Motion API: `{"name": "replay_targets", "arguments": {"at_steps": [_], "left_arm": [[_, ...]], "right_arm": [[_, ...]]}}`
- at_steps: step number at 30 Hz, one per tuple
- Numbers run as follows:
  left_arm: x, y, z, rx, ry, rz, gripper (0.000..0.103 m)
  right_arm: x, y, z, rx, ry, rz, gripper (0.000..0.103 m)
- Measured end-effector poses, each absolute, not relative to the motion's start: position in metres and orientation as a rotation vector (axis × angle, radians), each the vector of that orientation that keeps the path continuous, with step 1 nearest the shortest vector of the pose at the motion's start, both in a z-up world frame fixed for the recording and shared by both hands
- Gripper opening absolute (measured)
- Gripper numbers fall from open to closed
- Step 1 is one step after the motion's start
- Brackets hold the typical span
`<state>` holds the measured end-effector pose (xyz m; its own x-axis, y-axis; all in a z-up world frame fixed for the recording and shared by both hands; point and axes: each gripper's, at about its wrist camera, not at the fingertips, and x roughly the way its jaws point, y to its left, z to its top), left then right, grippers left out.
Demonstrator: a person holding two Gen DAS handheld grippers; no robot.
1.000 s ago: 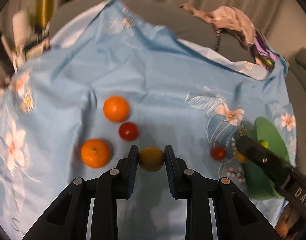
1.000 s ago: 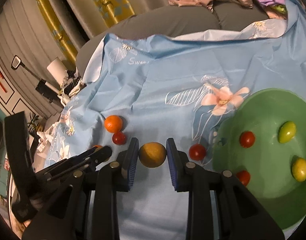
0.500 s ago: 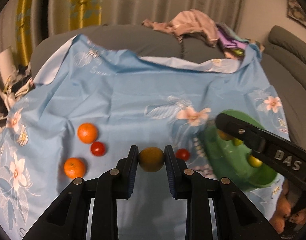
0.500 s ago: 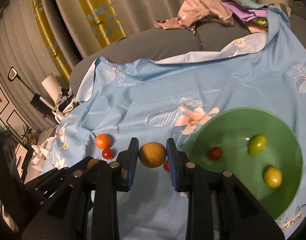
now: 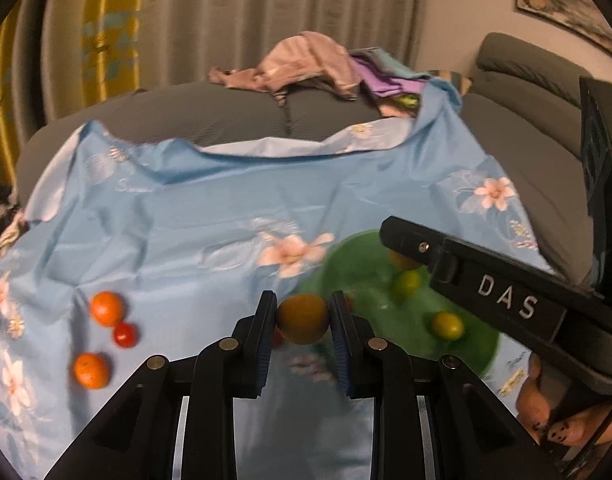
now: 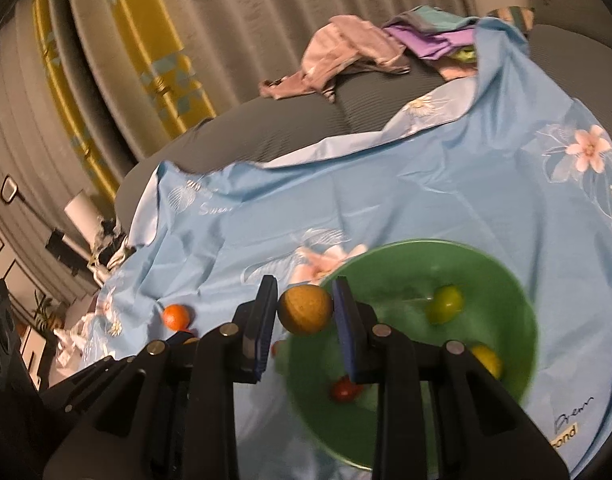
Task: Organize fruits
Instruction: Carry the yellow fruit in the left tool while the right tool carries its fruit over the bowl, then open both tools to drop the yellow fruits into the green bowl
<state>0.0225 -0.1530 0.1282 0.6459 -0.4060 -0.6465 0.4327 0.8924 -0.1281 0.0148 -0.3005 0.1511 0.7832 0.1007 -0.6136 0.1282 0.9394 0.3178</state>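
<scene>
My left gripper [image 5: 301, 320] is shut on a yellow-orange fruit [image 5: 301, 319], held above the blue cloth at the near-left rim of the green bowl [image 5: 478, 354]. My right gripper [image 6: 304, 310] is shut on another yellow-orange fruit [image 6: 304, 309], held over the left rim of the green bowl [image 6: 518, 308]. The bowl holds two yellow-green fruits [image 6: 445, 304] and a red tomato [image 6: 344, 389]. Two oranges [image 5: 106, 308] and a red tomato [image 5: 125, 335] lie on the cloth at the left.
The blue floral cloth [image 5: 209, 220] covers a grey sofa seat. A pile of clothes [image 5: 306, 64] lies on the sofa back. The right gripper's body [image 5: 506, 300] crosses the left wrist view over the bowl. Clutter stands at the far left [image 6: 77, 240].
Both grippers have lifted and moved right with their fruits, from the cloth toward and over the green bowl. The loose fruits on the cloth have not moved.
</scene>
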Motion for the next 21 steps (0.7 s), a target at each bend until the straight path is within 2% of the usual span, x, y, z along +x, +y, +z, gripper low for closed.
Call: {"name": "replay_targets", "arguments": {"at_steps": [21], "left_arm": [[0.031,-0.221,0.106,0.002,0.838,-0.663,0.027]], "right_arm": [[0.011,-0.363,0.121,0.426,0.758,-0.180,0.030]]}}
